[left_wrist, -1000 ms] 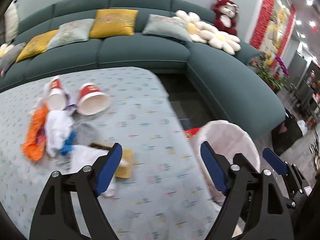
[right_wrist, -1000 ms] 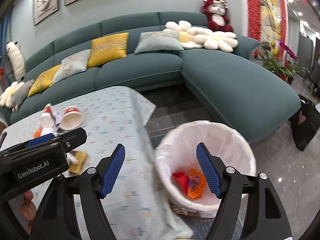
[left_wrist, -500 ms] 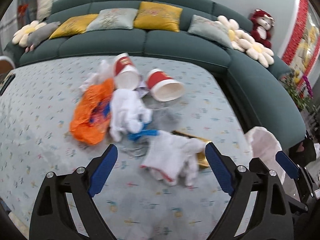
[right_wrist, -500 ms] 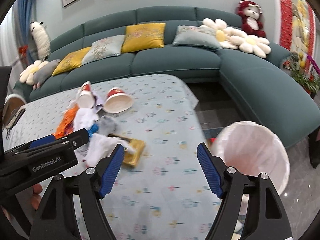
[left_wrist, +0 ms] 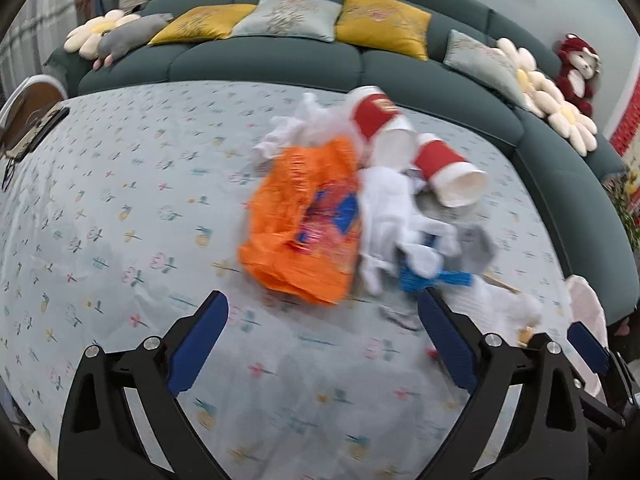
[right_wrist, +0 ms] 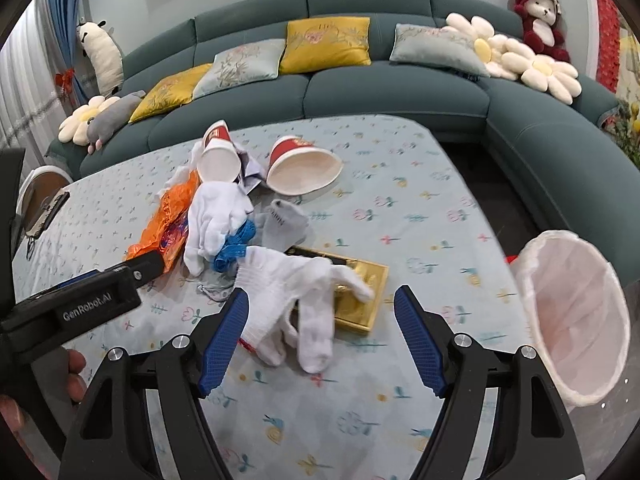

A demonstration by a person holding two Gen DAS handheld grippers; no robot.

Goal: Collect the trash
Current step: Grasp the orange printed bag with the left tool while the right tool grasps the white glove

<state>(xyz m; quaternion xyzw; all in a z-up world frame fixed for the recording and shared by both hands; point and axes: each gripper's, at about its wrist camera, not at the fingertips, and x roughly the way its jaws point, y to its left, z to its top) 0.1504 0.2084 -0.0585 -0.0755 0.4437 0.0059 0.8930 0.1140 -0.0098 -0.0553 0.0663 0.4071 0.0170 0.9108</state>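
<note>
A pile of trash lies on the flowered tablecloth [left_wrist: 120, 208]: an orange plastic bag [left_wrist: 304, 220], two red-and-white paper cups [left_wrist: 452, 176], white gloves [left_wrist: 388, 216], a blue scrap [left_wrist: 436, 278] and a grey sock [right_wrist: 284, 220]. In the right wrist view a white glove [right_wrist: 296, 284] lies over a gold box [right_wrist: 360, 300]. My left gripper [left_wrist: 324, 344] is open and empty, just short of the orange bag. My right gripper [right_wrist: 320, 340] is open and empty, over the near white glove. A white-lined trash bin [right_wrist: 572, 320] stands off the table's right edge.
A teal corner sofa [right_wrist: 392, 88] with cushions and plush toys curves behind and to the right of the table. A phone and a round object [left_wrist: 32, 124] lie at the table's far left. The left gripper's body [right_wrist: 80, 300] crosses the right wrist view.
Both grippers have swung left, away from the bin and toward the trash pile. The pile is now centred and closer in both views. Both stay open and empty.
</note>
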